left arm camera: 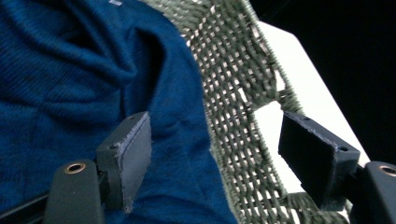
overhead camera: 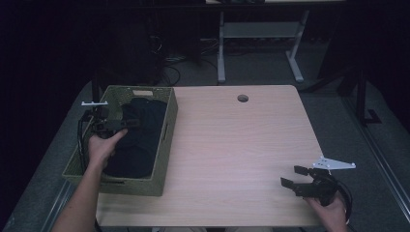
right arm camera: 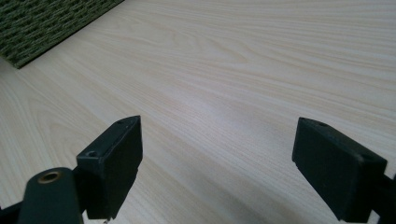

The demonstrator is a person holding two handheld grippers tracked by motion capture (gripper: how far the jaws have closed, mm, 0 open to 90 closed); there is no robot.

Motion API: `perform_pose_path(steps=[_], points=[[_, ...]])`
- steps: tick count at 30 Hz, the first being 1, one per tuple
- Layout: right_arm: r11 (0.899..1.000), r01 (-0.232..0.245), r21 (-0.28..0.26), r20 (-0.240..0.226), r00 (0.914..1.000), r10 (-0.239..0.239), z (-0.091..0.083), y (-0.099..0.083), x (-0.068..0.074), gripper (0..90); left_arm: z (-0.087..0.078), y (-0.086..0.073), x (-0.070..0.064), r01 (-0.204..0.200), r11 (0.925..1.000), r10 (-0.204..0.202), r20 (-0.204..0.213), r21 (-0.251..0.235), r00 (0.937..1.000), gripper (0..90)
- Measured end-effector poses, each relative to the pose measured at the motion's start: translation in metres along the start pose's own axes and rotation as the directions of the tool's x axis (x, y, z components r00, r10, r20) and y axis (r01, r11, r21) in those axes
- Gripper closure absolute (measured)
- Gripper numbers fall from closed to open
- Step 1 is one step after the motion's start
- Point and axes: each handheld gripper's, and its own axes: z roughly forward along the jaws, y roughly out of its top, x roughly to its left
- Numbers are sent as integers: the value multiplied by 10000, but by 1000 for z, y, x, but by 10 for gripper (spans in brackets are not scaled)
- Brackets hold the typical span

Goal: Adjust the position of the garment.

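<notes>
The left gripper is down inside the woven basket at the left edge of the table, jaws spread wide and closed on nothing. From the left gripper view one jaw rests against the dark blue cloth while the other stands out over the basket's woven wall, so the gripper straddles the cloth's edge next to that side; I'd say it's lining up to pinch a fold and lift the cloth out. The cloth itself lies bunched and creased in the basket, filling most of it, looking nearly black from above. Over at the near right corner, the right gripper hangs just above bare wood, jaws equally wide, gripping nothing, probably parked there to keep clear until the cloth comes out onto the open tabletop. A small pale tag peeks out at the top of the cloth, too small to read. No brand or writing anywhere else that I can make out.
</notes>
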Motion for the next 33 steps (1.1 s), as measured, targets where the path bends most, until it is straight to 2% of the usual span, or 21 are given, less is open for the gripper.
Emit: perform_pose_path(steps=[6,8,12,13,14,16,20,24,29,33], points=[[10000,2,13,-36,10000,-2,0,0,0,158,8,3,5,110,9995,-101,-295,305,9995,258],[10000,11,3,-42,10000,-11,0,0,0,158,10,4,6,122,9989,-104,-394,461,9992,285],[10000,7,-47,-81,10000,-8,-1,0,-1,158,16,2,11,330,9970,-284,-662,706,9974,277],[10000,11,-64,-95,10000,-11,-1,0,-1,158,17,1,13,352,9959,-292,-716,835,9970,278],[10000,11,-83,-72,10000,-12,-2,0,-1,158,19,0,15,594,9938,-523,-763,935,9957,277],[10000,-46,-87,-82,10000,46,-3,0,-1,158,20,-1,19,640,9913,-543,-856,1147,9948,277],[9999,-33,-97,-108,9999,31,-3,1,-1,158,27,-4,25,989,9793,-801,-1107,1765,9906,277],[10000,29,-90,-126,9999,-30,-2,1,-1,159,32,-4,27,1093,9682,-854,-1134,2251,9899,277],[10000,10,-83,-134,9999,-11,-3,1,-1,159,36,-4,29,1173,9620,-853,-1369,2464,9869,279],[10000,50,-79,-176,9998,-52,-3,1,-1,159,41,-6,32,1274,9479,-815,-1645,2919,9830,279]])
